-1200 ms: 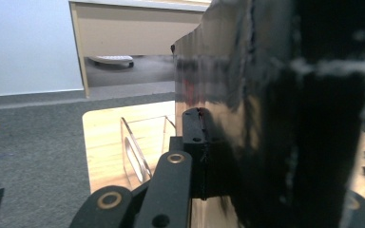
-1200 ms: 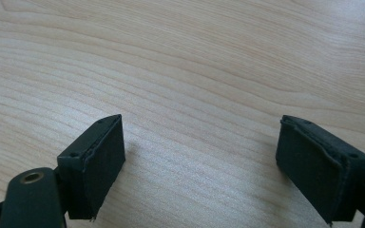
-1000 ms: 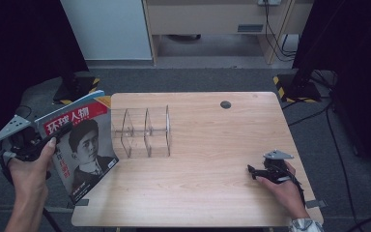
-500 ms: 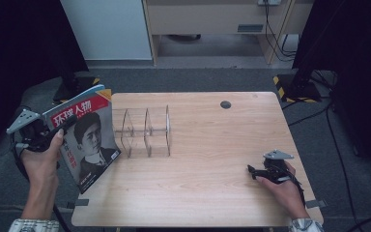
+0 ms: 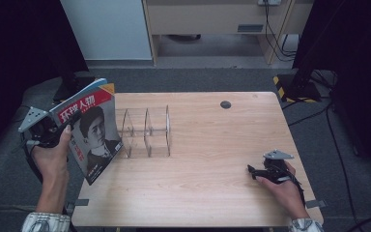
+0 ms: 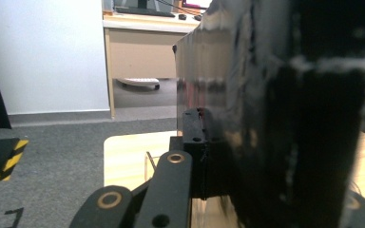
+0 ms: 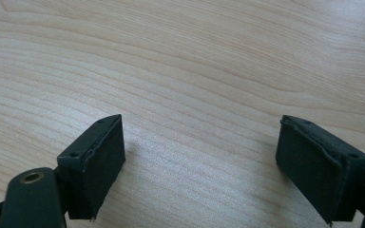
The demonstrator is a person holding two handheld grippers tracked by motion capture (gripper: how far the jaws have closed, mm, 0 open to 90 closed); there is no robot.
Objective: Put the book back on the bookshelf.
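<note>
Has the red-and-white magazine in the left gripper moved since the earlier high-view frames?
Yes. The red-and-white magazine has shifted slightly up the picture; its top corner now stands nearer the clear acrylic divider rack's far end.

Layout at the table (image 5: 207, 193): the magazine (image 5: 92, 129) is standing tilted over the table's left edge, clamped in the left gripper (image 5: 58, 133), which is sitting to its left, off the table. The divider rack (image 5: 147, 131) is standing on the table just right of the magazine, perhaps touching its edge. The right gripper (image 5: 252, 172) is resting on the table near the front right corner, well apart from the rack. A small round disc (image 5: 225, 104) is lying behind, toward the far edge.
</note>
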